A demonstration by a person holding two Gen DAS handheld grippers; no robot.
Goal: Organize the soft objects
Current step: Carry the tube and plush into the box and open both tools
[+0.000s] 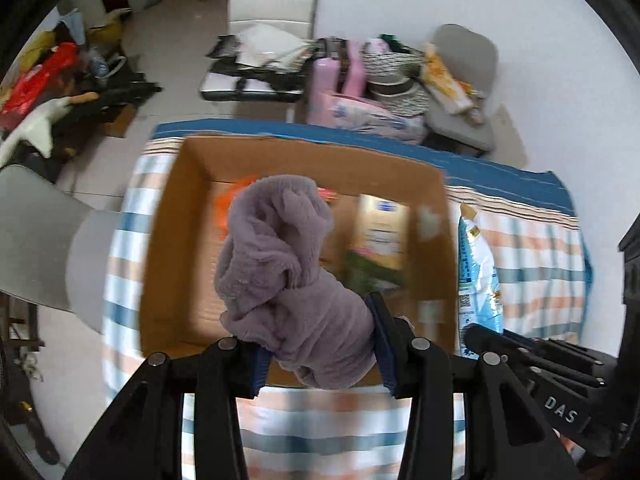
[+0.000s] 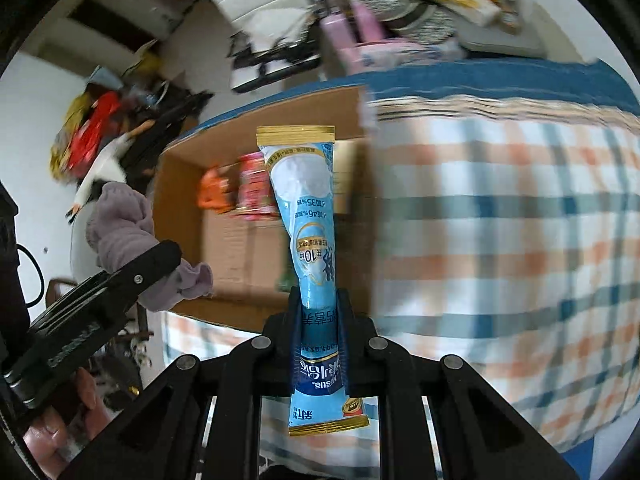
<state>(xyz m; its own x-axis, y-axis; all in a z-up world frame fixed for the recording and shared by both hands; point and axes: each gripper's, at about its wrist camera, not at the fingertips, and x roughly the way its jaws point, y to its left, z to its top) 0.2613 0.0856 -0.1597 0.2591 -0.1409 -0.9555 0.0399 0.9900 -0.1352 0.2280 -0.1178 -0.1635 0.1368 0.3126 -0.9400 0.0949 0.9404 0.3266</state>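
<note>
My left gripper (image 1: 320,344) is shut on a fluffy purple cloth (image 1: 276,256) and holds it above the near side of an open cardboard box (image 1: 160,248) on the plaid-covered table. My right gripper (image 2: 318,312) is shut on a long blue and gold packet (image 2: 308,208), held upright to the right of the box (image 2: 180,208). The packet also shows in the left wrist view (image 1: 476,264) beside the box's right wall. The left gripper with the cloth (image 2: 120,224) shows in the right wrist view at the left.
Inside the box lie an orange item (image 2: 214,192), a pink packet (image 2: 254,188) and a beige and green packet (image 1: 380,236). The plaid cloth (image 2: 500,220) covers the table. Chairs (image 1: 272,4) and clutter stand on the floor behind it.
</note>
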